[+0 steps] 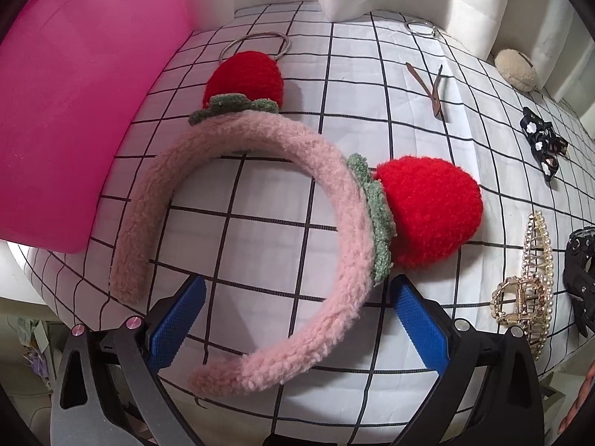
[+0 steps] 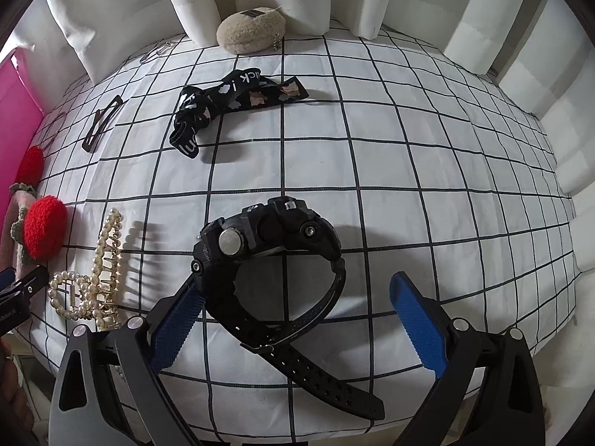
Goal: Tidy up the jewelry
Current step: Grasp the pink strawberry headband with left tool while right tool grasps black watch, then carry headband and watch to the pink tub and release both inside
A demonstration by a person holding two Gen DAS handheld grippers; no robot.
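A: What writing is legible?

B: On the black printed band (image 2: 227, 106), well ahead of the right tongs (image 2: 297, 308), the white letters "ck" and part of "lu" can be read. The rest is folded out of sight. A partial label on the left tongs at the frame's left edge is too cut off to read.

A: Item count?

B: One pink fuzzy headband (image 1: 334, 245) with two red knitted strawberries. One black watch (image 2: 275, 256). One pearl claw clip (image 2: 93, 275). Two metal rings beyond the headband: a large ring (image 1: 256, 39) and a small ring (image 1: 420, 26). One beige plush pouch (image 2: 251, 29). One pink bin (image 1: 74, 111), left of the left tongs (image 1: 297, 316). All rest on the grid-cloth counter (image 2: 409, 186).

A: State of the tongs?

B: Both stand wide open and grip nothing. The headband's lower end lies between the left fingers. The watch strap lies between the right fingers, beside the left-hand blue pad (image 2: 178, 316); contact cannot be confirmed.
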